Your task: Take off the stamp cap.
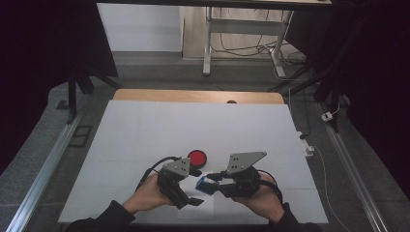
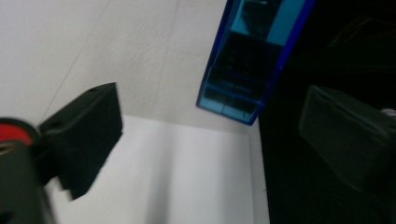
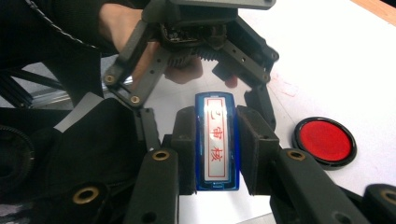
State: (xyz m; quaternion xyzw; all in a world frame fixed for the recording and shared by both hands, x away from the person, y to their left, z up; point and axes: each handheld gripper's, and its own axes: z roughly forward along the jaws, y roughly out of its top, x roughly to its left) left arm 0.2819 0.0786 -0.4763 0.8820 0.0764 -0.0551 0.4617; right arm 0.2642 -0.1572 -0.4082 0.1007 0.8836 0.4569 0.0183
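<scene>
Right gripper (image 3: pixel 215 154) clamped on blue stamp (image 3: pixel 215 140), held off the table just beside left gripper (image 1: pixel 186 195), jaws apart, empty. Red ink pad (image 1: pixel 197 157) near, on white sheet (image 1: pixel 145 135). Stamp picked up; inking and pressing seemingly left. Dark room, desk legs behind.

1. A blue see-through stamp (image 2: pixel 250 60) hangs at the top, tilted, with its low corner over the white table (image 2: pixel 93 42).
2. A white sheet of paper (image 2: pixel 187 182) lies on the table below the stamp.
3. One black jaw of the left gripper (image 2: pixel 210 135) sits low on the left, the other on the right, wide apart.
4. A red round thing (image 2: pixel 13 133), maybe an ink pad, peeks in at the left edge.
</scene>
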